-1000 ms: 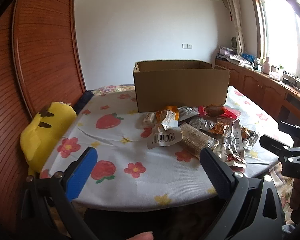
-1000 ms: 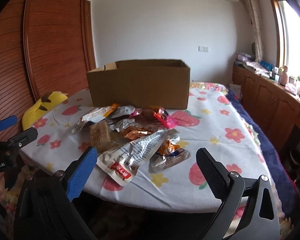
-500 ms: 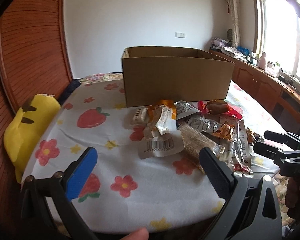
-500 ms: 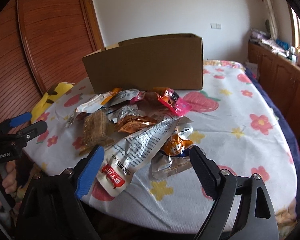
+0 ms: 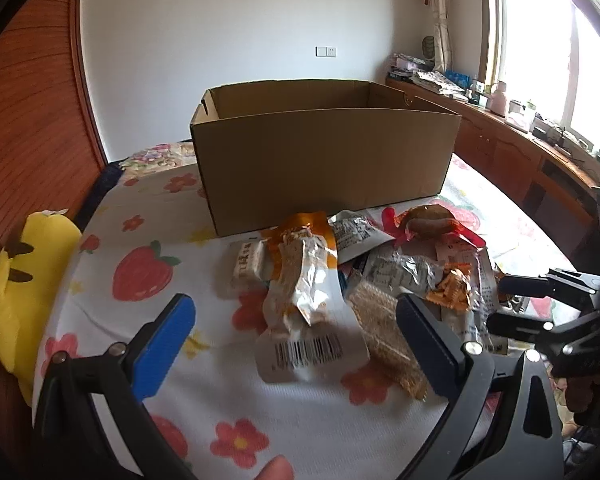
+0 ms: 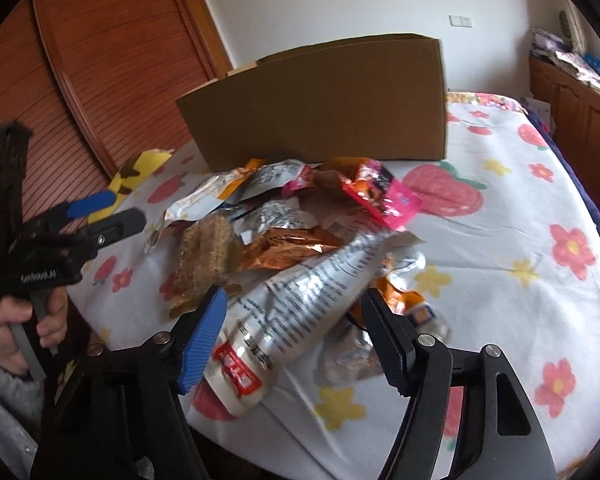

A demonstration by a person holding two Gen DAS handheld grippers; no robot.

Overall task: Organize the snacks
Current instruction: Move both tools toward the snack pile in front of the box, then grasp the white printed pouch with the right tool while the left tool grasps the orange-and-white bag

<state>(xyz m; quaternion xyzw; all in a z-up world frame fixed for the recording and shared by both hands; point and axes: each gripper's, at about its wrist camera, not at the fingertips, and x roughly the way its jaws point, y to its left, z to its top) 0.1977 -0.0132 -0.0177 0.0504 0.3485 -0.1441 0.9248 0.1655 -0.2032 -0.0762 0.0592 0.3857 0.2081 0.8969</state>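
Both grippers have come closer to the snack pile before the brown cardboard box (image 5: 324, 152): left gripper (image 5: 292, 328) and right gripper (image 6: 292, 328) have wide-open, empty jaws, so picking can start.

White wall (image 5: 260, 20), bright window (image 5: 540, 48), slatted wooden doors (image 6: 112, 48), wooden cabinets (image 5: 500, 148)

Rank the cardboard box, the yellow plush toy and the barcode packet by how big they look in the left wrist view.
1. cardboard box
2. yellow plush toy
3. barcode packet, though its nearness to the camera inflates it.
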